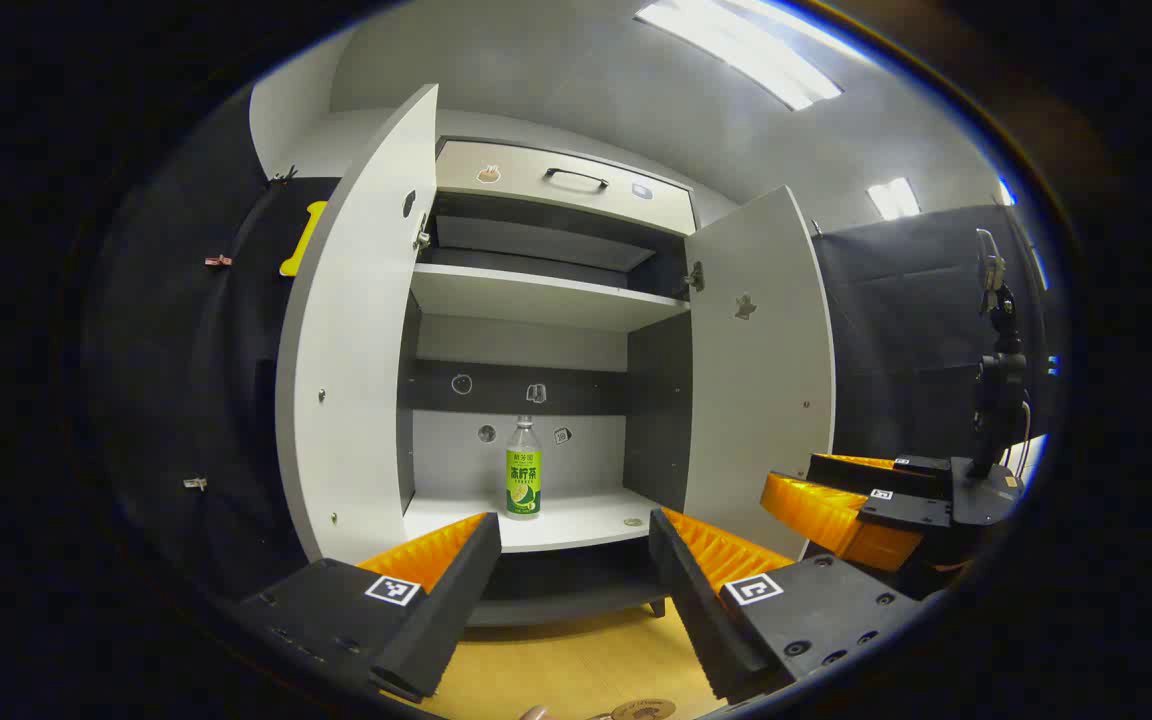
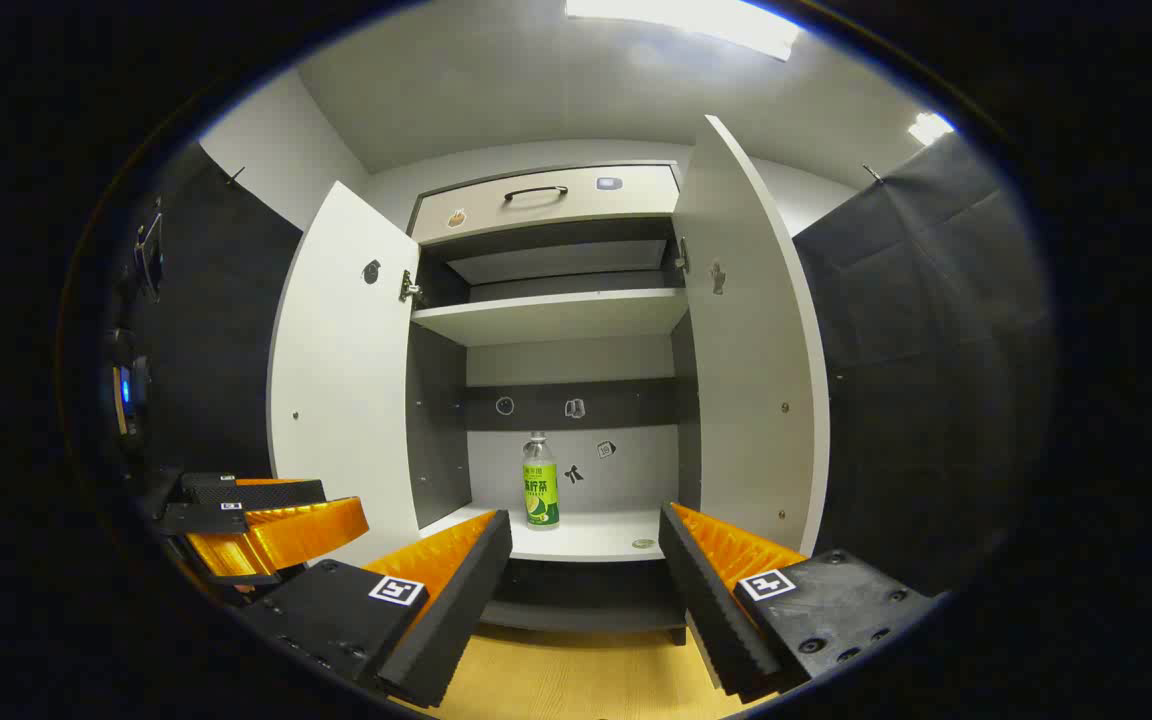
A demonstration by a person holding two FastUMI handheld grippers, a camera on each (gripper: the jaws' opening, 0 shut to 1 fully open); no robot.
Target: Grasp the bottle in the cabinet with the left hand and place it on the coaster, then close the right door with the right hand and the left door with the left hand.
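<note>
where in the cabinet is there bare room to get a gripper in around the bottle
The bottom shelf is bare on both sides of the bottle, out to the dark side walls, apart from a small round thing near its front right edge. The upper shelf looks empty. Nothing is crowded; both doors stand open.

Claws point(image 1: 576, 590) w/ square tag markers, screws

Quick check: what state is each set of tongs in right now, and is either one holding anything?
Left tongs: open, holding nothing; the bottle stands untouched on the cabinet shelf.
Right tongs: open, holding nothing.
</note>
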